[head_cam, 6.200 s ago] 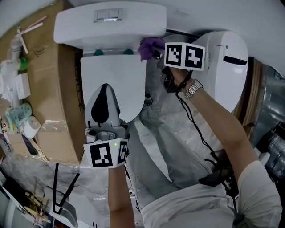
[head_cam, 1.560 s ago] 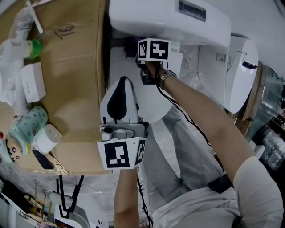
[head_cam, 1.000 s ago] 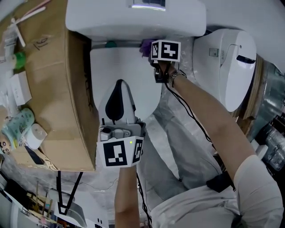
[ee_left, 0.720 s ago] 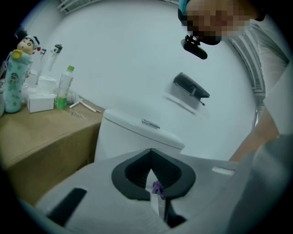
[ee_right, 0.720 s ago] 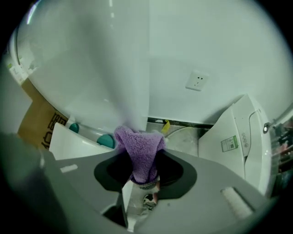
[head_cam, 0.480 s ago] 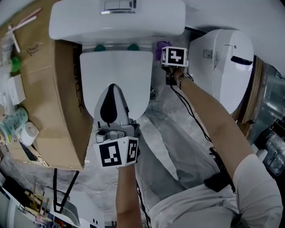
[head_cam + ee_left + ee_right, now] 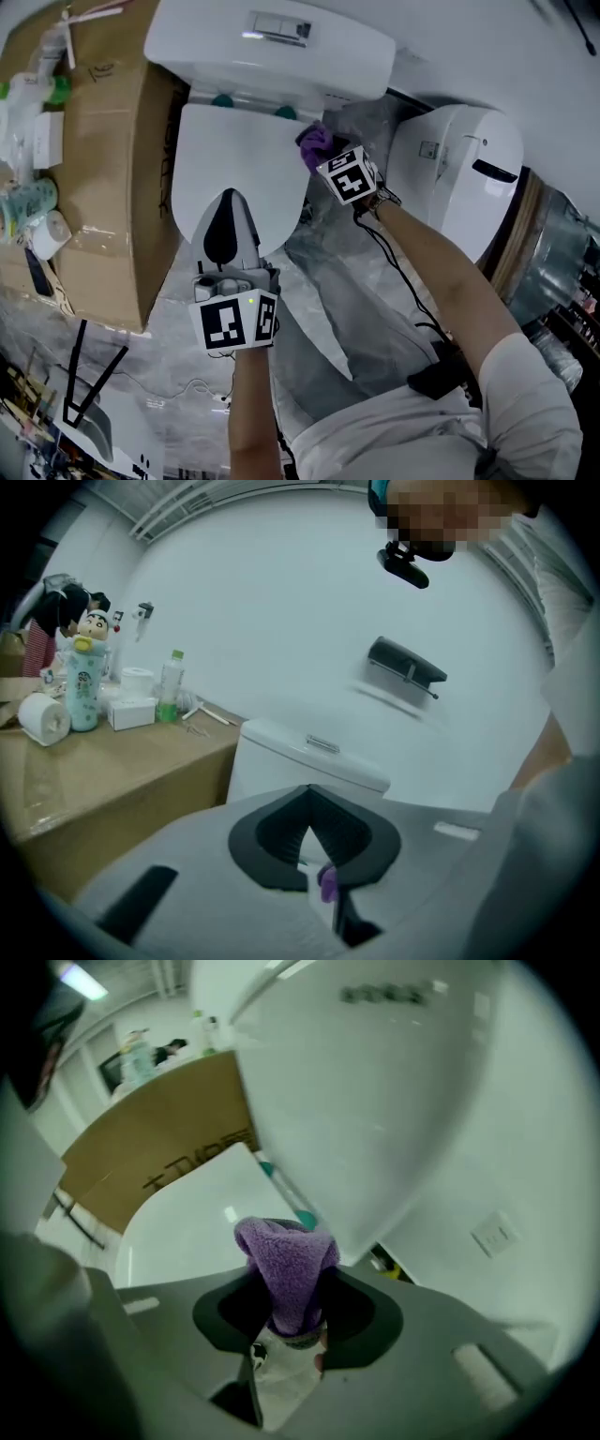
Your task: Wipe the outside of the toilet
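1 purple cloth [image 7: 284,1251] between jaws of right gripper [image 7: 289,1290]

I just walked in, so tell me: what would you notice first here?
A fluffy purple cloth is pinched in the right gripper, up by the back right corner of the white toilet lid. A big cardboard box stands right beside it.

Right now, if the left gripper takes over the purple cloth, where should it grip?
Probably the bunched end of the purple cloth that sticks out past the right gripper, coming in over the toilet lid: that end is free and thick, the rest is clamped between the jaws.
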{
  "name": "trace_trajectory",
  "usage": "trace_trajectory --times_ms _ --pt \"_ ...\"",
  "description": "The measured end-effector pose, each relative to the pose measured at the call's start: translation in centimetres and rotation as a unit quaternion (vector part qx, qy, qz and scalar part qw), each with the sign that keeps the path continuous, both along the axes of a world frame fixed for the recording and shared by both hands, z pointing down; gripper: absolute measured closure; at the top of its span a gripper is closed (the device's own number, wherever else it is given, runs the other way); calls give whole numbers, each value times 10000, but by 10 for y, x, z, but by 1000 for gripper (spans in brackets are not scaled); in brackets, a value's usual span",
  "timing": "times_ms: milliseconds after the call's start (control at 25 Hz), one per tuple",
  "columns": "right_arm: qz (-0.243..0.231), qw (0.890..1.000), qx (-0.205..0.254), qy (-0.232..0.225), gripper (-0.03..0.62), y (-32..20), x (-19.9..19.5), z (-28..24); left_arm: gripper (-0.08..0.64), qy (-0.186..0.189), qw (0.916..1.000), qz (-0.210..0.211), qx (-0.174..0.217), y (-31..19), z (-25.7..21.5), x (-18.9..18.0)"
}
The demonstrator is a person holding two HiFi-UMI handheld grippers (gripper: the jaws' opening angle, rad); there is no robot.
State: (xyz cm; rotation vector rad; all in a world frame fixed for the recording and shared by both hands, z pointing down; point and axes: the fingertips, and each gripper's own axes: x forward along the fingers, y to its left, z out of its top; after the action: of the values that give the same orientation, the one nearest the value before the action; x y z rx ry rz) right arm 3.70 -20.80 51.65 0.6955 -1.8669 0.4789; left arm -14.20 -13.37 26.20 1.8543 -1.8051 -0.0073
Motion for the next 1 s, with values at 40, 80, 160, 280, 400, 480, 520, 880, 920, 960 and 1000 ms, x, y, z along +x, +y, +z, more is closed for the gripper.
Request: trace_trajectory --times_ms 40,80,160,280,400,480,520,880,920,960,1000 --pt "-567 9983 129 -74 446 6 -18 -6 554 -8 10000 -55 6 4 -2 -3" --pt "-1042 9942 213 -139 446 12 -36 -10 554 -10 9999 -144 0 9 -3 -8" --pt "-1691 9847 301 -301 446 20 -72 -16 554 9 9991 -427 -48 21 1 -23" --pt "-1946 9785 313 -606 446 21 -123 -17 554 113 9962 -848 -129 41 16 -50" --pt "-1838 9787 403 -822 445 5 -176 -9 554 157 9934 -1131 -80 55 34 -84" --pt "-1831 9784 508 -811 445 -1 -208 -2 554 110 9923 -1234 -68 69 43 -105" --pt "-1839 9784 563 -763 445 -2 -222 1 554 95 9921 -1249 -75 77 47 -113" --pt "-1448 9838 1016 -305 446 -13 -292 28 554 321 9937 -1071 -113 125 73 -164" --pt "-1397 9847 1026 -202 446 -14 -295 33 554 353 9941 -1024 -99 128 74 -168" --pt "-1382 9852 1010 -91 446 -14 -298 39 554 384 9943 -992 -95 131 76 -171" --pt "-1399 9852 988 2 446 -12 -302 44 554 404 9944 -975 -101 134 77 -176"
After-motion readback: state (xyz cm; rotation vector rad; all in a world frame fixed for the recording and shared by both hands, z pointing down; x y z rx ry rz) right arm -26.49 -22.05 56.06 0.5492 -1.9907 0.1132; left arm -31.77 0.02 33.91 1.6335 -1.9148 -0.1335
